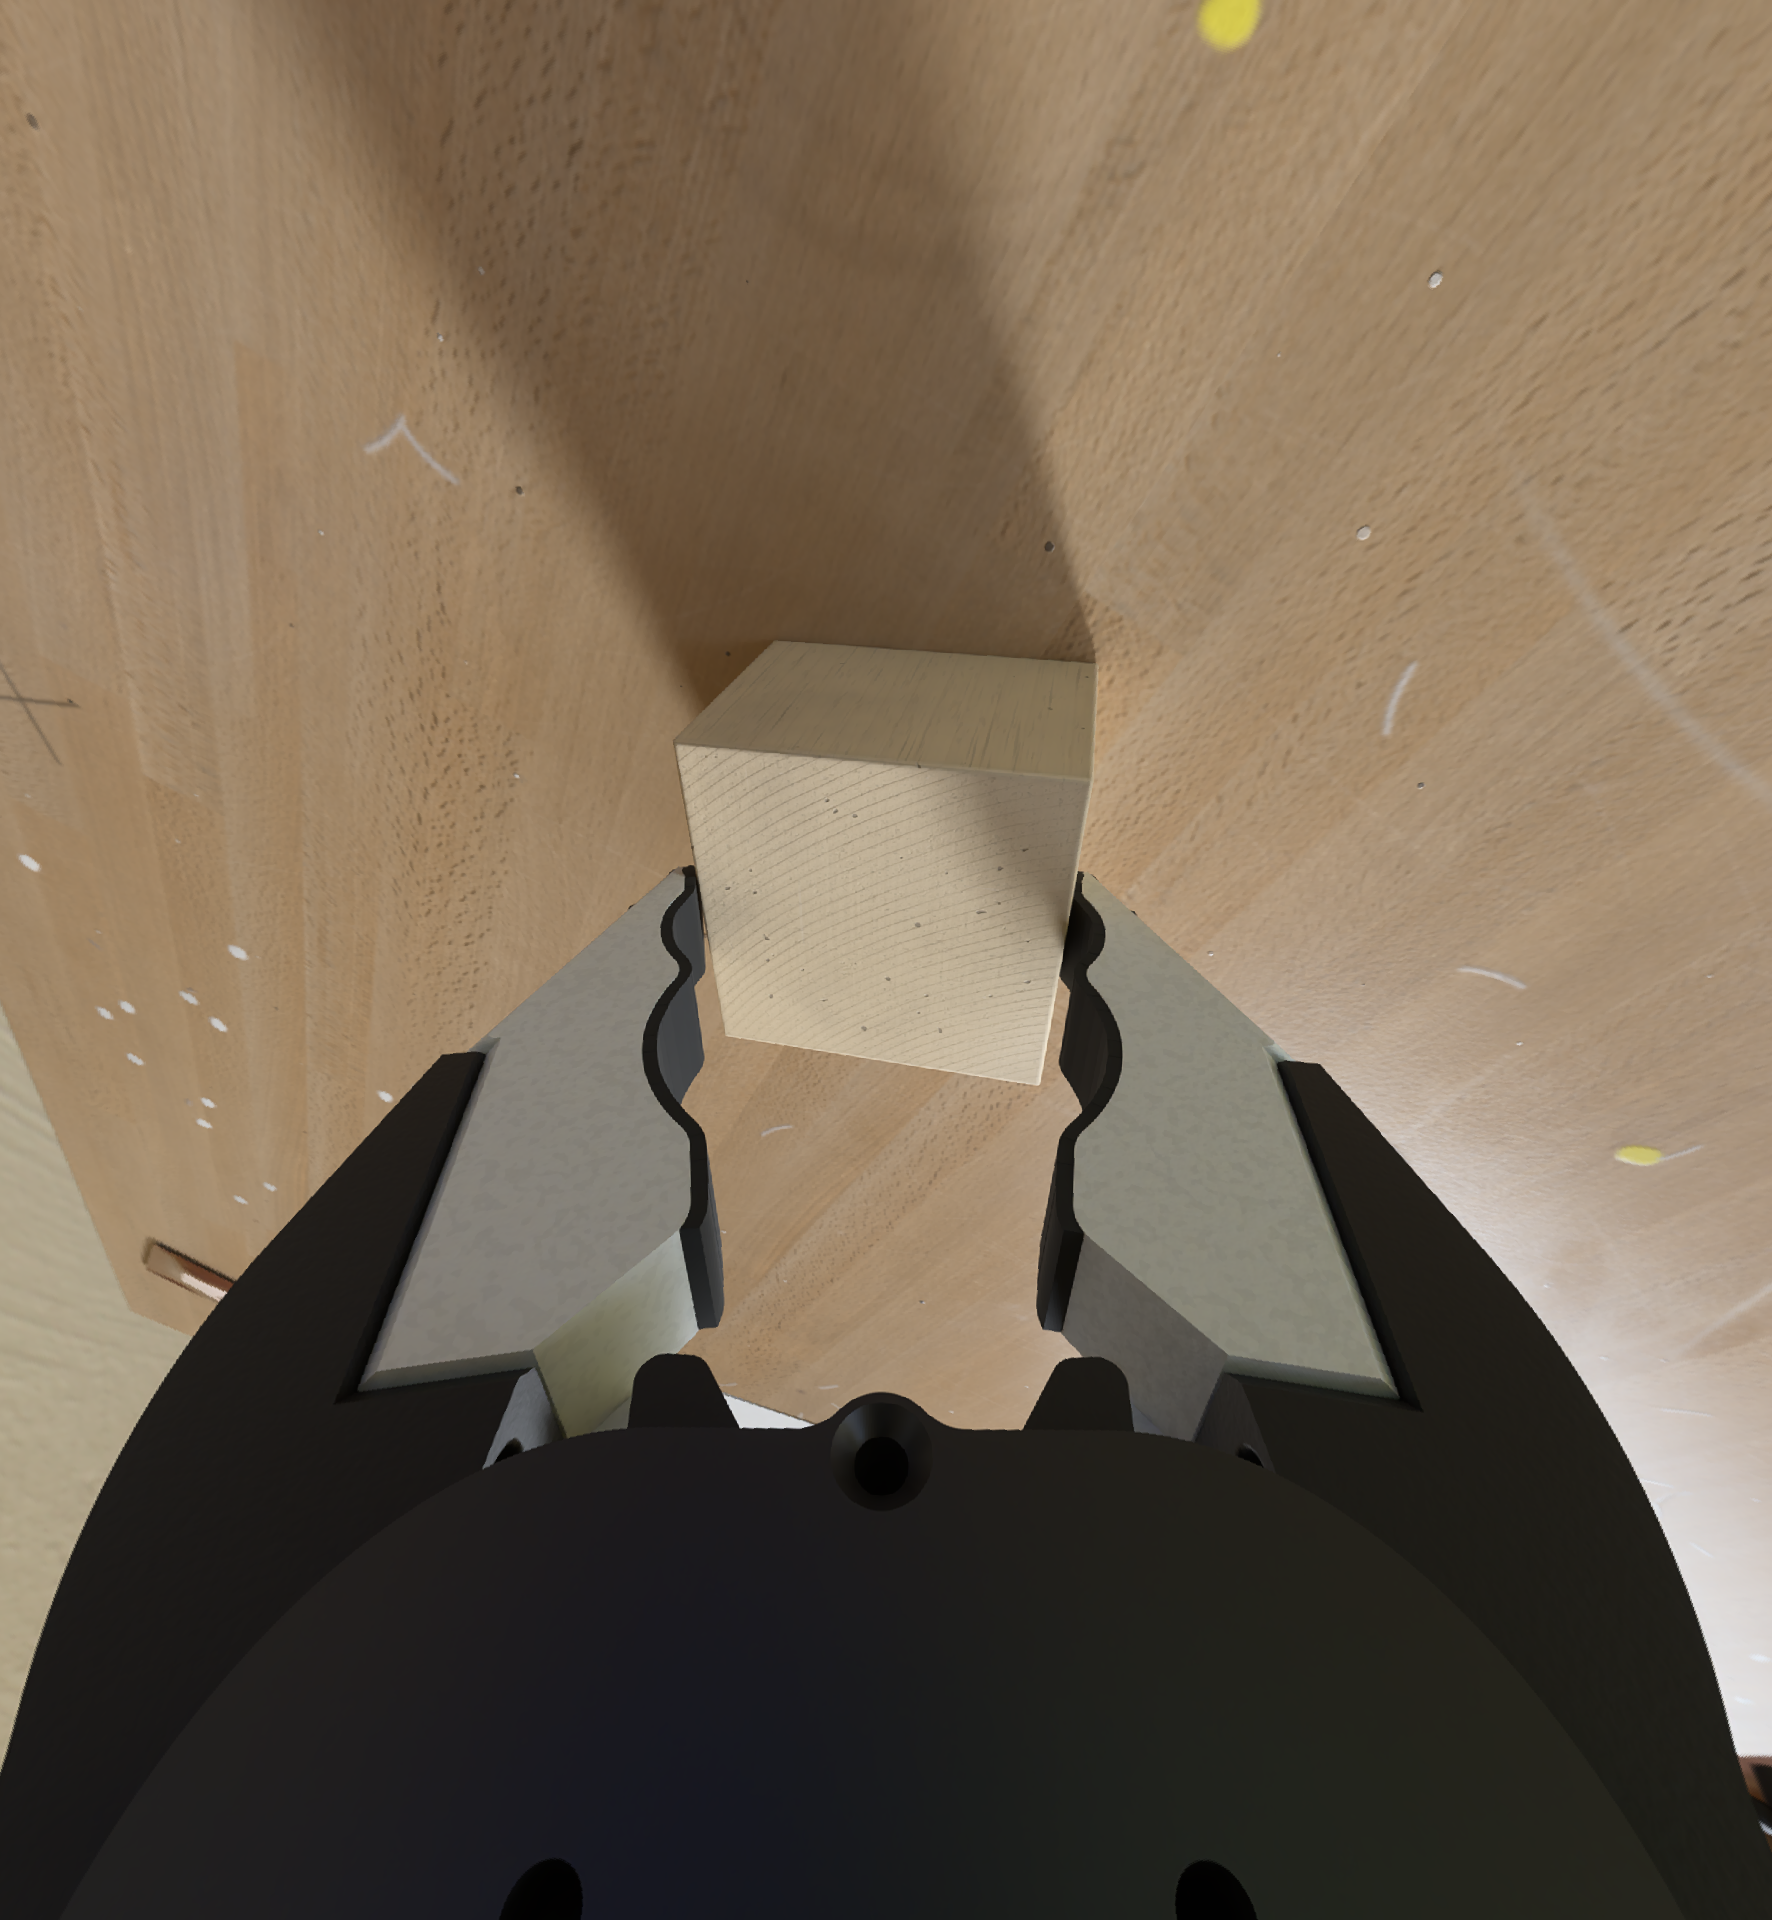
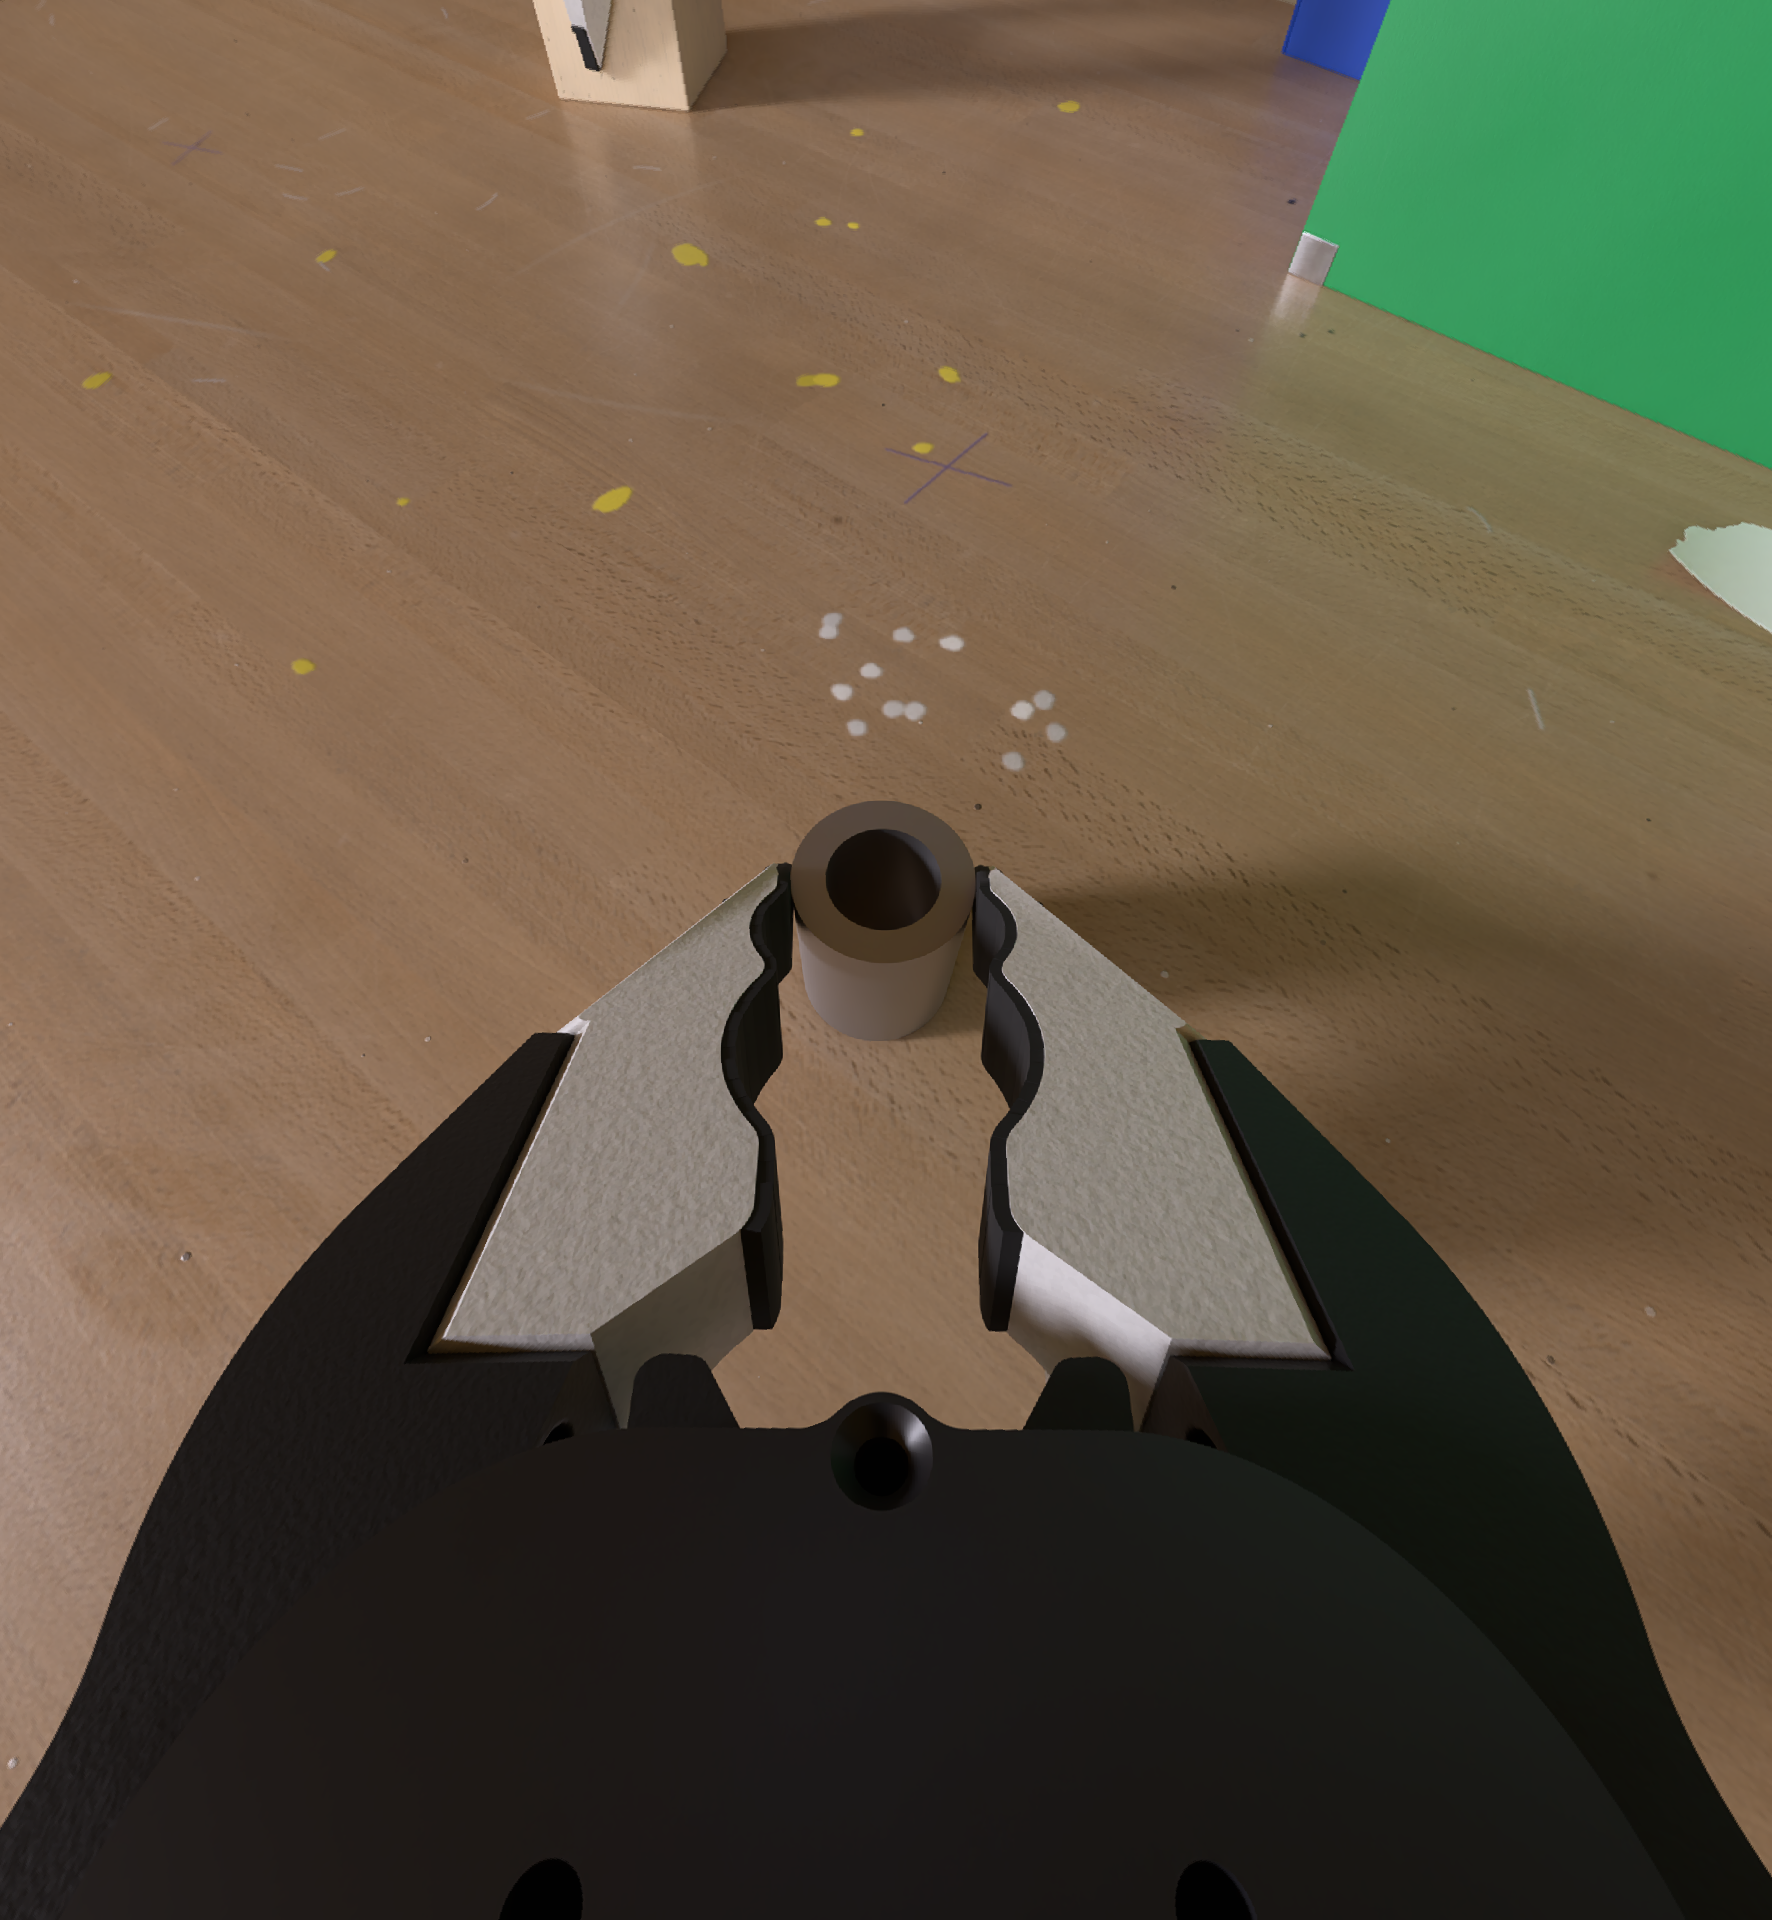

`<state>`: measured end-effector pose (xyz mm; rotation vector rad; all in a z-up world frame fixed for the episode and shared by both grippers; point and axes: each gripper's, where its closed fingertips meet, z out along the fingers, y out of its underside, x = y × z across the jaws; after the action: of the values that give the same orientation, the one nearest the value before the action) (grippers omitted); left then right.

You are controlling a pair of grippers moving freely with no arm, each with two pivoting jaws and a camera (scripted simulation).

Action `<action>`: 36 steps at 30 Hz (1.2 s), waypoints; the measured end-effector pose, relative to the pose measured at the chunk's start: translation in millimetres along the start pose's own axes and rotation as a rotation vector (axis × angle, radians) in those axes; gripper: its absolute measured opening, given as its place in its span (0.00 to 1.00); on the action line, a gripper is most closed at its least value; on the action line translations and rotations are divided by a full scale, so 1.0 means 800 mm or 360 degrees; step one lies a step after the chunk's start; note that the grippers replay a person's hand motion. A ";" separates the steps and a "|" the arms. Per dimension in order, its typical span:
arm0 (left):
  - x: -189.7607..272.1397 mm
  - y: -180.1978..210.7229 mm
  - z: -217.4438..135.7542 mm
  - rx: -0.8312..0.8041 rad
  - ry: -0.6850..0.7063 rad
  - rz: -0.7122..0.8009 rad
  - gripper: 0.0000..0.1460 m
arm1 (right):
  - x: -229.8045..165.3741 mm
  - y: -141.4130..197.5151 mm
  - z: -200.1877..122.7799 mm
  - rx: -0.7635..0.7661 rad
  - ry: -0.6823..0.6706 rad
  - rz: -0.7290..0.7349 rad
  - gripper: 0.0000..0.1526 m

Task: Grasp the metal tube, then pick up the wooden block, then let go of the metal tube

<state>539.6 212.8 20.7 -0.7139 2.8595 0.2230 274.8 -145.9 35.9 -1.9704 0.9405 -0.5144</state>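
Left claw (image 1: 882, 894): the two fingertips press against opposite side faces of the wooden block (image 1: 887, 883), so the claw is clamped on the block. The lower edge of the block shows clear of the desk (image 1: 1381, 520), with bare desk surface visible beneath it. A broad shadow extends from the block toward the far side of the desk.

Right claw (image 2: 882, 904): the fingertips bear on both sides of the metal tube (image 2: 882, 925), so this claw grips the tube. The tube stands upright with its open bore facing up; whether its base touches the desk cannot be told.

In the right wrist view, the wooden block (image 2: 633, 52) appears at the far edge, with part of the other claw's finger against it. A green panel (image 2: 1609, 229) stands at the far right, with a blue object (image 2: 1329, 31) just behind its far edge. A pale paper scrap (image 2: 1765, 577) lies on the desk (image 2: 446, 727) near the panel, at the right. Yellow and white paint spots mark the desk surface.
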 end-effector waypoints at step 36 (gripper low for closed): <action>0.329 -0.186 -0.210 0.1380 0.0264 0.0498 0.47 | 0.013 -0.028 -0.026 0.0115 0.0042 -0.0037 0.37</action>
<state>358.7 -66.9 112.3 -0.1085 2.7706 -1.0102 277.3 -157.3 65.8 -1.9161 0.9038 -0.5807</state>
